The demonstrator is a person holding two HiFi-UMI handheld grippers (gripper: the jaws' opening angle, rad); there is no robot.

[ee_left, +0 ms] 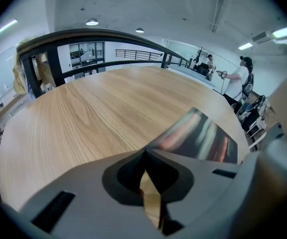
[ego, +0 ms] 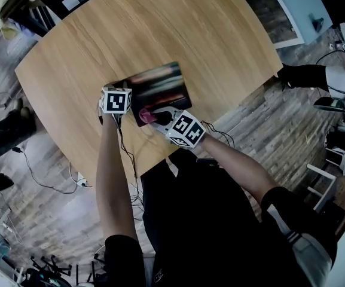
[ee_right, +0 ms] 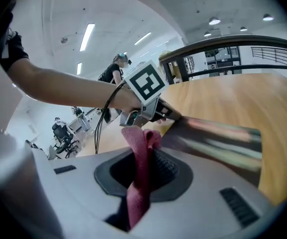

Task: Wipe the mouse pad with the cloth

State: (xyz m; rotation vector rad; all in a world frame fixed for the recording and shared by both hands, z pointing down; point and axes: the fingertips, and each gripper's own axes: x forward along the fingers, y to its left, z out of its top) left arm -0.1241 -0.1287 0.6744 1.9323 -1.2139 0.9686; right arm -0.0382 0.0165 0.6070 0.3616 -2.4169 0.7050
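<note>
Our right gripper [ee_right: 144, 153] pinches the red cloth [ee_right: 140, 139], whose bunched end sits at the near edge of the pad [ego: 160, 88]. Our left gripper [ee_left: 145, 153] has its jaws pressed together, tips at the pad's near-left corner. The dark pad lies flat near our side of the wooden table [ego: 160, 28].

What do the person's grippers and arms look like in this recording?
The left gripper and right gripper both have light grey moulded bodies with dark recessed jaw pads. Each carries a white cube printed with black square markers. Thin black cables run along the forearms. The person wears a black top with short sleeves.
</note>
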